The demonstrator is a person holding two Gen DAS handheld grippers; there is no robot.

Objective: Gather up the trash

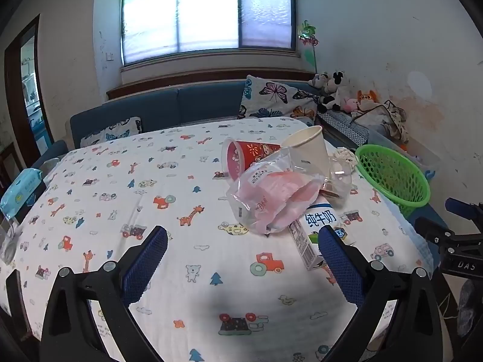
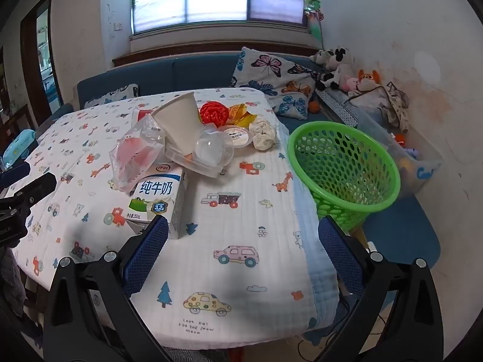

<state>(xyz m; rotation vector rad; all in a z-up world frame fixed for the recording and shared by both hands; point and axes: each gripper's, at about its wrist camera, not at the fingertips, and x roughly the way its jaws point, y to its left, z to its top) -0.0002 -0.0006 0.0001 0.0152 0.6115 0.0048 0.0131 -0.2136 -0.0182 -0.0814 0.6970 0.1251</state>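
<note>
A pile of trash lies on the table: a milk carton (image 1: 314,235) (image 2: 160,199), a clear bag with pink contents (image 1: 271,199) (image 2: 135,157), a red cup on its side (image 1: 247,154), a white paper cup (image 1: 311,147) (image 2: 181,123), clear plastic lids (image 2: 214,150), a crumpled tissue (image 2: 264,134) and a red net ball (image 2: 214,113). A green basket (image 1: 392,175) (image 2: 344,166) stands off the table's right edge. My left gripper (image 1: 241,259) is open and empty, just before the carton. My right gripper (image 2: 241,256) is open and empty, between carton and basket.
The table wears a white cartoon-print cloth (image 1: 151,196) (image 2: 241,226). A blue wipes pack (image 1: 21,190) lies at its left edge. A blue sofa with butterfly cushions (image 2: 271,72) and soft toys (image 2: 338,66) runs behind. A clear storage bin (image 2: 416,163) sits beyond the basket.
</note>
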